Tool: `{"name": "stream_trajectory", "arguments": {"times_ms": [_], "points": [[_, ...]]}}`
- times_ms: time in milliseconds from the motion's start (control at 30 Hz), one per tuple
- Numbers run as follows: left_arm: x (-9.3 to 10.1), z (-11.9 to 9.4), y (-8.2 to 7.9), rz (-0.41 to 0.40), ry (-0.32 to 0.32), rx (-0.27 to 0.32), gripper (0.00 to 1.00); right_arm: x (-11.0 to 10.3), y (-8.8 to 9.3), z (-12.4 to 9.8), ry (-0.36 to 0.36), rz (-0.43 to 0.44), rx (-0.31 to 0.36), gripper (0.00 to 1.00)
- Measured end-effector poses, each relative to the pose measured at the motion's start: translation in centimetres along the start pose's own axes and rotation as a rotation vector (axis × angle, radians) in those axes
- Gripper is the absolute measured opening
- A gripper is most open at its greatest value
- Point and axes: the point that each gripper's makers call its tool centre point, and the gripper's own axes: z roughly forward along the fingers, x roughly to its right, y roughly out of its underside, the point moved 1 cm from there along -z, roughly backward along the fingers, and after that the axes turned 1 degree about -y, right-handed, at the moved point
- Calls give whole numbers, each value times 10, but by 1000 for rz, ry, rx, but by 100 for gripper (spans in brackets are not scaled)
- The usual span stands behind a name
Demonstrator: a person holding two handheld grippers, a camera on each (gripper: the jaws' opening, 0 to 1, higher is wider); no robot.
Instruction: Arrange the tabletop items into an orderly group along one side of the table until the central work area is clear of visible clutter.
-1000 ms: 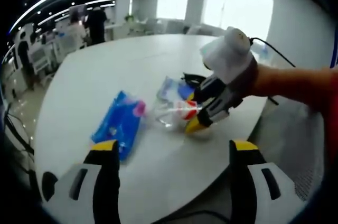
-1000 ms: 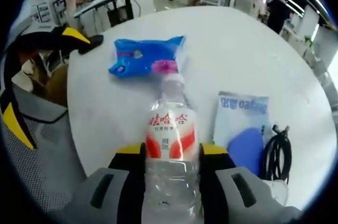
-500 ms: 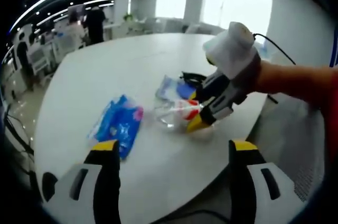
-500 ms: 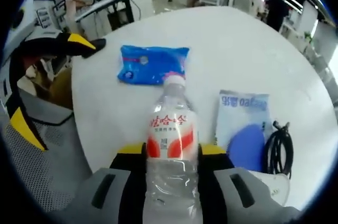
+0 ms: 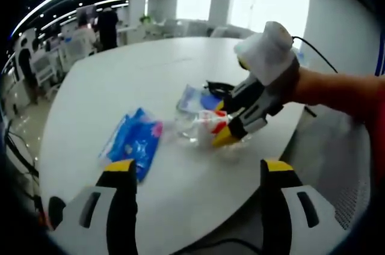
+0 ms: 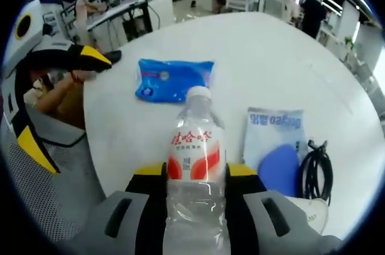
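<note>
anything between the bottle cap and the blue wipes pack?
No, just a narrow strip of bare table between the bottle cap and the blue wipes pack, seen in the right gripper view. Right gripper holds the bottle.

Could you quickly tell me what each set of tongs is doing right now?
Left tongs: open, holding nothing.
Right tongs: shut on the water bottle.

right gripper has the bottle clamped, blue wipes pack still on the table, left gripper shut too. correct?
Not quite: the left gripper is open, its jaws spread wide with nothing between them, as the left gripper view shows. The rest holds: the right gripper is shut on the bottle, and the blue wipes pack lies on the table.
</note>
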Motion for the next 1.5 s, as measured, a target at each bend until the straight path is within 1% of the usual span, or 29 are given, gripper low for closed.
{"name": "stream_trajectory", "arguments": {"times_ms": [100, 233, 300, 367, 400, 467, 533, 567, 633, 667, 733, 767, 800, 867, 900, 933, 967, 1000, 1033, 1067, 1100, 1133, 1167, 1200, 1233, 1267, 1400, 1433, 1500], "points": [[0, 0, -1, -1, -2, 3, 81, 0, -3, -3, 2, -1, 19, 35], [-3, -2, -3, -6, -7, 12, 81, 1, -14, -10, 9, -9, 64, 35], [-4, -3, -5, -10, -10, 18, 80, 1, -23, -16, 17, -16, 107, 35], [-5, -4, -8, -17, -12, 27, 80, 1, -36, -24, 26, -25, 169, 35], [-5, -5, -10, -23, -10, 35, 80, 0, -45, -30, 29, -33, 211, 35], [-4, -7, -15, -43, 2, 48, 79, -1, -55, -40, 37, -40, 262, 35], [0, -11, -23, -67, 24, 74, 79, -2, -68, -53, 45, -56, 325, 35], [0, -12, -25, -69, 27, 79, 79, -2, -71, -56, 46, -57, 341, 35], [-1, -19, -38, -48, 17, 103, 79, -2, -84, -70, 61, -63, 404, 35], [-1, -21, -42, -43, 14, 110, 79, -3, -92, -78, 61, -75, 448, 35], [-2, -29, -56, -47, 19, 146, 79, -4, -103, -93, 78, -86, 506, 35], [0, -34, -67, -69, 42, 182, 79, -5, -107, -99, 80, -92, 528, 35], [1, -36, -70, -75, 48, 191, 79, -6, -114, -108, 87, -97, 569, 35], [3, -47, -88, -96, 76, 244, 78, -5, -122, -121, 100, -105, 614, 35], [4, -51, -94, -98, 84, 261, 78, -6, -128, -130, 109, -120, 651, 35], [6, -57, -105, -108, 101, 293, 78, -6, -132, -136, 115, -128, 673, 35], [8, -62, -113, -125, 120, 319, 77, -8, -138, -146, 122, -139, 709, 35], [11, -69, -124, -156, 154, 358, 77, -10, -144, -154, 126, -153, 743, 35], [15, -73, -132, -180, 184, 383, 77, -13, -150, -166, 131, -168, 785, 35], [19, -80, -144, -216, 228, 427, 77, -15, -154, -173, 136, -175, 810, 35], [23, -84, -152, -239, 259, 453, 77, -18, -161, -184, 147, -194, 847, 35], [26, -89, -159, -254, 284, 474, 77, -21, -165, -191, 150, -206, 871, 35], [30, -95, -170, -285, 325, 509, 78, -24, -168, -197, 155, -216, 892, 35], [32, -98, -176, -304, 346, 528, 78, -27, -173, -206, 165, -228, 926, 35], [34, -102, -184, -322, 370, 549, 78, -29, -175, -211, 168, -231, 943, 35], [36, -103, -188, -317, 376, 556, 78, -32, -179, -217, 171, -238, 967, 35], [35, -103, -206, -294, 352, 589, 78, -36, -184, -228, 188, -246, 1014, 36], [35, -104, -209, -298, 351, 599, 77, -37, -185, -230, 189, -249, 1025, 36], [31, -103, -221, -337, 357, 641, 77, -37, -187, -230, 194, -250, 1031, 36]]}}
